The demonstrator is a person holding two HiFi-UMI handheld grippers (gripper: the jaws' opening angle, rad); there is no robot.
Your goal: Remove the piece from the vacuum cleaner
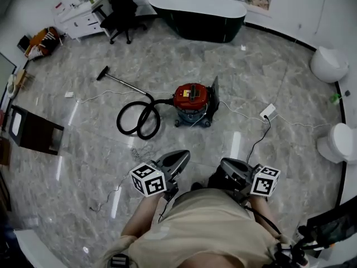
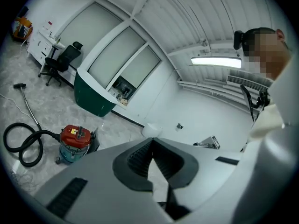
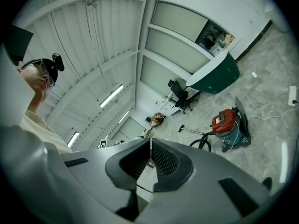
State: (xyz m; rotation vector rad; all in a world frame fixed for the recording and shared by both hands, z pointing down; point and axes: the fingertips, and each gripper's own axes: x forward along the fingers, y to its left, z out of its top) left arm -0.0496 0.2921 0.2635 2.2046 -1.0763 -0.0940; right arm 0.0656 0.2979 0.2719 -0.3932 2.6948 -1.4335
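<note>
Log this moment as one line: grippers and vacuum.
stage: pre-contact | left gripper: shut, empty | right gripper: shut, empty | vacuum cleaner: upright on floor ahead, untouched | hose: coiled beside it

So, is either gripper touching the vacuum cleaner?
No: the left gripper and right gripper sit well short of the vacuum cleaner.

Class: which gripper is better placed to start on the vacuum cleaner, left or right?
Left, marginally. Both are shut, empty and far from the vacuum cleaner, but the left gripper lines up with it more nearly than the right gripper, and the hose lies on that side.
</note>
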